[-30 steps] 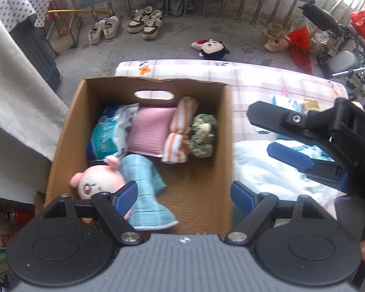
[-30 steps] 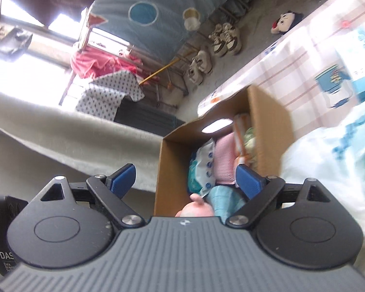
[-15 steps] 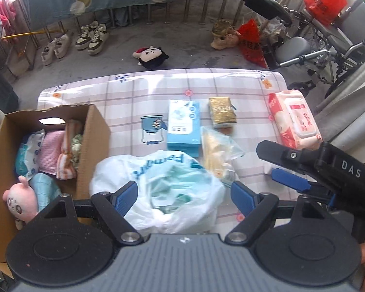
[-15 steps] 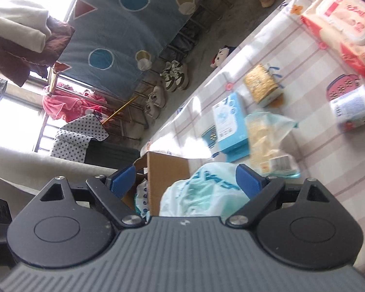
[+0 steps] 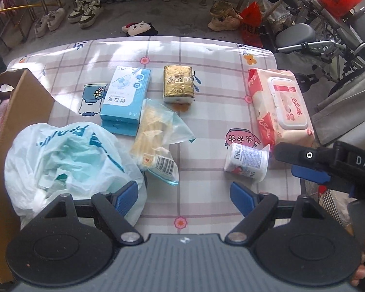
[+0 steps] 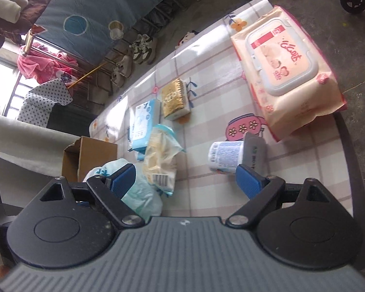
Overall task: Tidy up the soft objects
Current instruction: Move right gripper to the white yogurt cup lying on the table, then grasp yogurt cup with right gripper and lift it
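Although both grippers hang with jaws apart and empty, the left gripper is nearer the white plastic bag, which slumps against the cardboard box, touching its wall, ahead-left of the left gripper and farther from the right gripper.

Each gripper is black with 2 blue-padded fingers, silver screws and a ribbed grey body.

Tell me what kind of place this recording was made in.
Probably a home balcony or enclosed porch used for storage and drying. A table with a plaid oilcloth stands on a bare concrete floor, pairs of sneakers line a railing, and laundry hangs by the window.
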### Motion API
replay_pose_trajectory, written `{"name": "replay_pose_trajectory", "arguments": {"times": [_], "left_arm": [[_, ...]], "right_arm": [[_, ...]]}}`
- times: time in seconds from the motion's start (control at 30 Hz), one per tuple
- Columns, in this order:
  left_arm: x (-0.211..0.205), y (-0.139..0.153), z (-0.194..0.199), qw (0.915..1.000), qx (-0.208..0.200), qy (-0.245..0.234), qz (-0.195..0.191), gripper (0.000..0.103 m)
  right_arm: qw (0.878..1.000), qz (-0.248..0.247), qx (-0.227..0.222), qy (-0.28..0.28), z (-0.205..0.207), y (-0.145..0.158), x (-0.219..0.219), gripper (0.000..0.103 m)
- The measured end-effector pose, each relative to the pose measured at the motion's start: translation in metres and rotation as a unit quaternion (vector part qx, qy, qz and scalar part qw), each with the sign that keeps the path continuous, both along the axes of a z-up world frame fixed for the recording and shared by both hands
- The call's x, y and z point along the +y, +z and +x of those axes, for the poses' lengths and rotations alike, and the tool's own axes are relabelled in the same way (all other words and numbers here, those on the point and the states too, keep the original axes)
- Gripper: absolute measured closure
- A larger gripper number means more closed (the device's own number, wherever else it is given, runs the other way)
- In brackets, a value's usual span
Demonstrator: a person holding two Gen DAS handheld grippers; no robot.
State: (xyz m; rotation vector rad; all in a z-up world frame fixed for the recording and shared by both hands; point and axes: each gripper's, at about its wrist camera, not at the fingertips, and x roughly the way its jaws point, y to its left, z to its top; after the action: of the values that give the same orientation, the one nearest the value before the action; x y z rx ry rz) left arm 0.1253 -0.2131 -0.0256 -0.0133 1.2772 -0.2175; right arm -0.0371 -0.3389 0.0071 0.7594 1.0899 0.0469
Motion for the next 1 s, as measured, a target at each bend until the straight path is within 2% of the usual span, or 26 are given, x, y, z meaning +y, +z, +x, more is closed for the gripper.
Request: {"name": "replay_pose_trajectory", "arguments": {"times": [0.1, 0.17, 0.23, 0.3, 0.33, 0.4, 0.5, 0.7, 0.87, 1.0], "left_arm": [[-0.013, -0.020, 0.002, 0.9998, 0.000, -0.012, 0.016, 0.023], [-0.018, -0.033, 0.002, 0.9995, 0.006, -0.014, 0.027, 0.031], [-0.020, -0.043, 0.003, 0.9997, 0.012, -0.014, 0.015, 0.037], [-0.022, -0.047, 0.004, 0.9999, 0.006, -0.014, -0.003, 0.040], [-0.025, -0.048, 0.006, 0.9998, 0.001, -0.019, -0.009, 0.042], [-0.032, -0.051, 0.010, 0.9993, -0.009, -0.031, -0.021, 0.045], [-0.041, -0.056, 0.019, 0.9976, -0.010, -0.041, -0.054, 0.053], [-0.053, -0.080, 0.036, 0.9882, 0.046, -0.039, -0.141, 0.054], [-0.060, -0.089, 0.039, 0.9910, 0.044, -0.033, -0.121, 0.044], [-0.062, -0.095, 0.041, 0.9902, 0.054, -0.034, -0.124, 0.040]], "right_arm": [[1.000, -0.008, 0.012, 0.015, 0.011, -0.007, -0.009, 0.017], [0.998, -0.027, 0.009, 0.052, 0.023, -0.005, -0.008, 0.024], [0.993, -0.050, 0.012, 0.103, 0.036, -0.004, -0.005, 0.026], [0.991, -0.059, 0.022, 0.118, 0.043, -0.005, -0.007, 0.035], [0.993, -0.042, 0.029, 0.110, 0.044, -0.008, -0.012, 0.038], [0.996, -0.004, 0.049, 0.074, 0.044, -0.017, -0.023, 0.050], [0.997, 0.031, 0.067, 0.016, 0.039, -0.034, -0.037, 0.058], [0.992, 0.077, 0.088, -0.047, 0.034, -0.069, -0.049, 0.074], [0.987, 0.109, 0.101, -0.067, 0.032, -0.085, -0.051, 0.075], [0.985, 0.118, 0.108, -0.067, 0.034, -0.091, -0.050, 0.075]]}}
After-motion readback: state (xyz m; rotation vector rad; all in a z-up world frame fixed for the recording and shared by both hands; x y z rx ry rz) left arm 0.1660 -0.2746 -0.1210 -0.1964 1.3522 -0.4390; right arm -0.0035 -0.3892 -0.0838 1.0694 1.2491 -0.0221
